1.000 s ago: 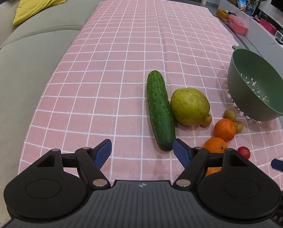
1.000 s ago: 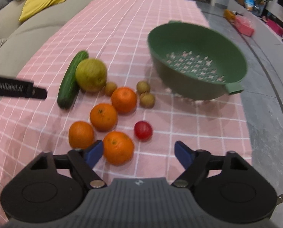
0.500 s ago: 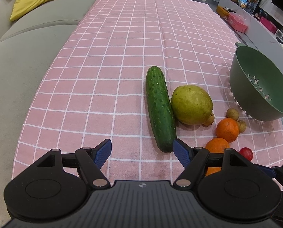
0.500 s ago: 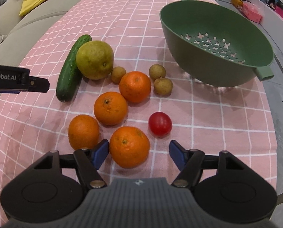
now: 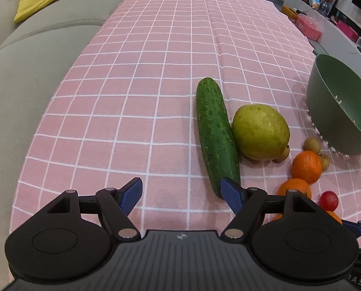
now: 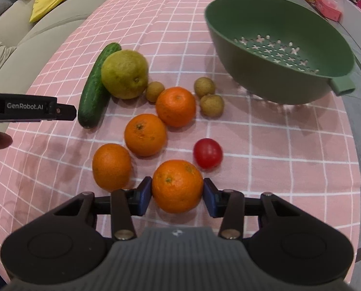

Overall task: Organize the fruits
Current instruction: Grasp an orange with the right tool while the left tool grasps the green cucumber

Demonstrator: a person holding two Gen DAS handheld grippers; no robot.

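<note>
Right gripper (image 6: 178, 190) is where we begin: its jaws have just been closing, and now both blue pads press on the sides of the nearest orange (image 6: 177, 185), which sits on the pink checked tablecloth (image 6: 265, 145). Just beside it, to the upper right, we see a small red tomato (image 6: 207, 153). Three more oranges lie behind and to the left, and the closest one (image 6: 112, 166) is almost touching the left finger. Further back are three small brown fruits (perhaps longans), a big yellow-green citrus (image 6: 124, 74) leaning on a cucumber (image 6: 95, 89), and a green colander (image 6: 281, 59), empty, at the right. Our left gripper (image 5: 181, 191) hangs over the cloth with jaws wide apart and nothing between them; the cucumber end is just beside its right finger.
</note>
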